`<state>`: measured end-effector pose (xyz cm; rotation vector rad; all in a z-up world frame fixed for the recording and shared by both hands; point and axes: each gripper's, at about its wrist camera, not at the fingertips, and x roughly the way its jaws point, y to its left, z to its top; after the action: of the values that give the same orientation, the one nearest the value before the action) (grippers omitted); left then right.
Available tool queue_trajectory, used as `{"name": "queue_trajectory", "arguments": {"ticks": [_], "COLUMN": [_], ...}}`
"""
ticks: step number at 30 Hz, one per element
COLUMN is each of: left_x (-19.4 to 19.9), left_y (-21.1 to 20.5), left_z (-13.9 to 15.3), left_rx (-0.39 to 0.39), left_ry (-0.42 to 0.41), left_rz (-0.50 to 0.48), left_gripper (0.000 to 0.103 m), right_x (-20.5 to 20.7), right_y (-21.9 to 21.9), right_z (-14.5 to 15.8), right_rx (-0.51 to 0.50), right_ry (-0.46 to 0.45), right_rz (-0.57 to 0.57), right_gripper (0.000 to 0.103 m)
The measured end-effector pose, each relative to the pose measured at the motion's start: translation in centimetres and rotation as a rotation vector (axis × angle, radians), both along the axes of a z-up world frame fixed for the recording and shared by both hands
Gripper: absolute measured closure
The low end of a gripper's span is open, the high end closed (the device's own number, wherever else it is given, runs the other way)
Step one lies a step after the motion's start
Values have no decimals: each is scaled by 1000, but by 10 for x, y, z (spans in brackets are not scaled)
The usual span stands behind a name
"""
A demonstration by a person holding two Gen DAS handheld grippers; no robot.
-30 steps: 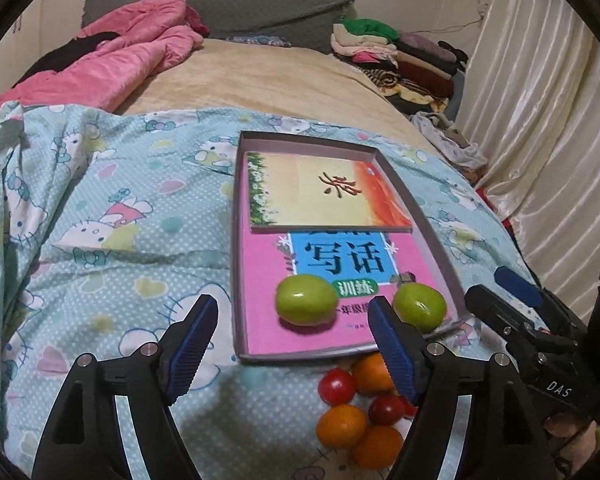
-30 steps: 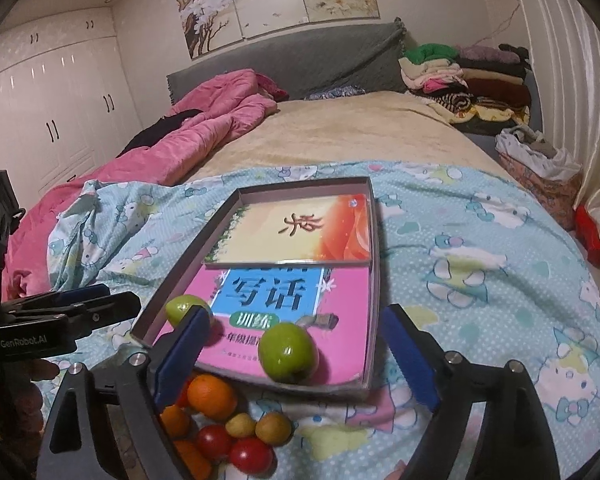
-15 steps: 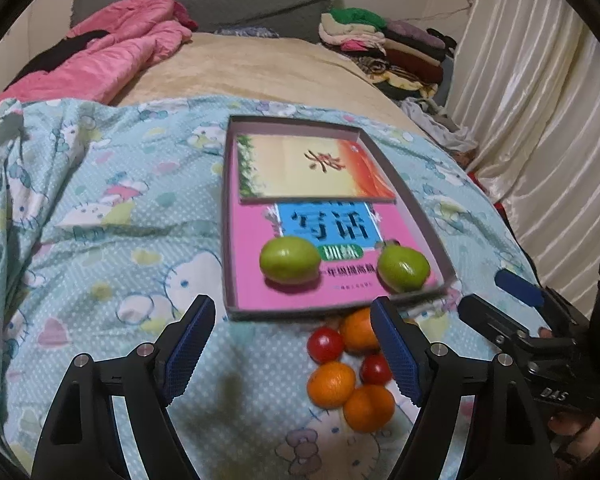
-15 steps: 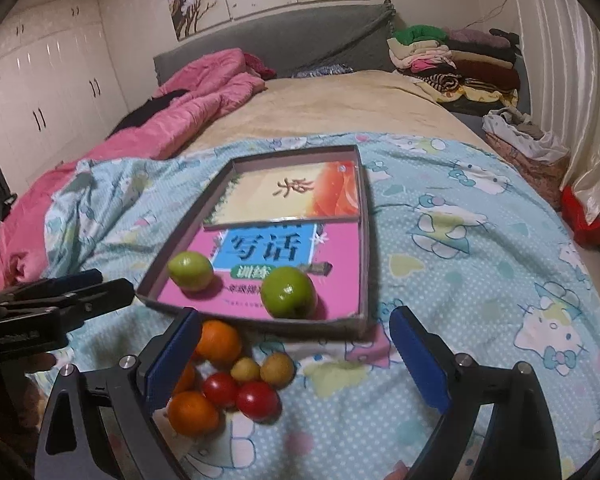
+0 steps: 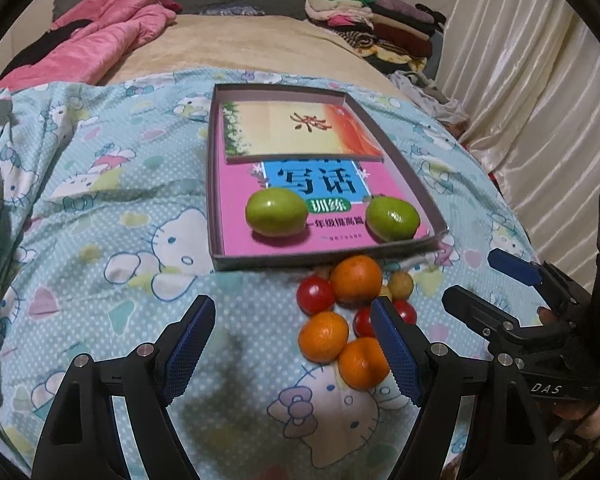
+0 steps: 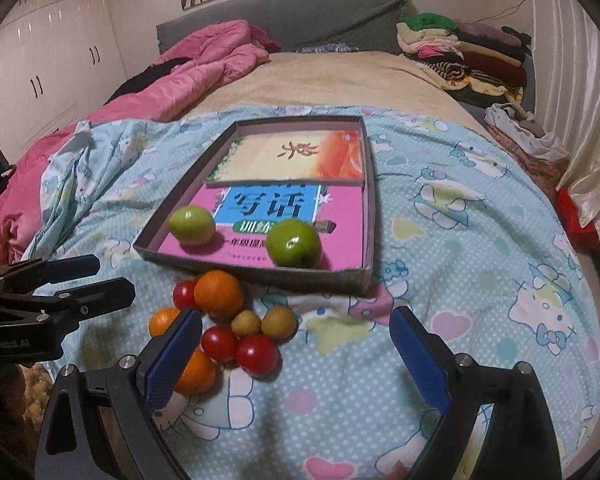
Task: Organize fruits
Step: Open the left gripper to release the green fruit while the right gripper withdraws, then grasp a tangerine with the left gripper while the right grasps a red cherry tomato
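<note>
Fruit first: the loose pile sits on the bed's blue cartoon-cat sheet (image 5: 112, 240), just in front of the near wall of the shallow box (image 5: 216, 184). In it I see 3 oranges, the biggest orange (image 5: 356, 279) nearest the box, a 2nd orange (image 5: 323, 336) and a 3rd orange (image 5: 362, 362) closer to me. Cherry tomatoes mixed in, one tomato (image 5: 315, 295) at the pile's left edge, others partly hidden behind my left tongs' finger. From the right cam, 2 small yellow-brown fruits (image 6: 278, 322) lie side by side w/ 2 red tomatoes (image 6: 257, 355) right in front of them, all touching or nearly so.

Inside the box, 2 green fruits rest on the pink book (image 5: 240, 184): left green fruit (image 5: 276, 212) and right green fruit (image 5: 393, 219), apart from each other, both near the box's front wall. A 2nd book w/ orange-cream cover (image 5: 300, 128) lies over the pink one's far half.

My left tongs (image 5: 294, 346) are apart, nothing between the pads but bare sheet; the right pad overlaps the pile in view. My right tongs (image 6: 296, 358) are wide apart too, hovering over the pile's right side, nothing clamped.

Further out: pink quilt (image 6: 204, 68), beige blanket (image 6: 332, 80), stack of folded clothes (image 6: 460, 48), curtain (image 5: 540, 100) at right.
</note>
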<state>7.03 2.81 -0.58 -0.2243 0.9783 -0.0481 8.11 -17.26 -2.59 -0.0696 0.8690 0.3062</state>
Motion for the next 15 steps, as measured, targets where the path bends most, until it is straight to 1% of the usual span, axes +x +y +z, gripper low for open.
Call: {"name": "queue_trajectory", "arguments": {"ticks": [4, 7, 10, 12, 14, 15], "left_x": [-1, 0, -1, 0, 1, 1], "left_y": [-2, -6, -10, -12, -14, -15], "left_z": [-10, -16, -21, -25, -28, -30], "left_rx": [-7, 13, 21, 19, 32, 34], "left_ry": [46, 69, 74, 88, 96, 99], "left_rz": [-17, -36, -55, -72, -78, -84], "left_gripper": [22, 22, 22, 22, 24, 25], "right_x": [-2, -2, 0, 1, 2, 2], "right_y": [6, 10, 14, 15, 16, 16], "right_z": [-8, -16, -25, -30, -33, -35], "right_rx": [-48, -80, -114, -128, -139, -144], "right_ry": [33, 67, 110, 130, 143, 150], "right_rz": [17, 33, 39, 42, 47, 49], "right_gripper": [8, 8, 8, 10, 15, 16]}}
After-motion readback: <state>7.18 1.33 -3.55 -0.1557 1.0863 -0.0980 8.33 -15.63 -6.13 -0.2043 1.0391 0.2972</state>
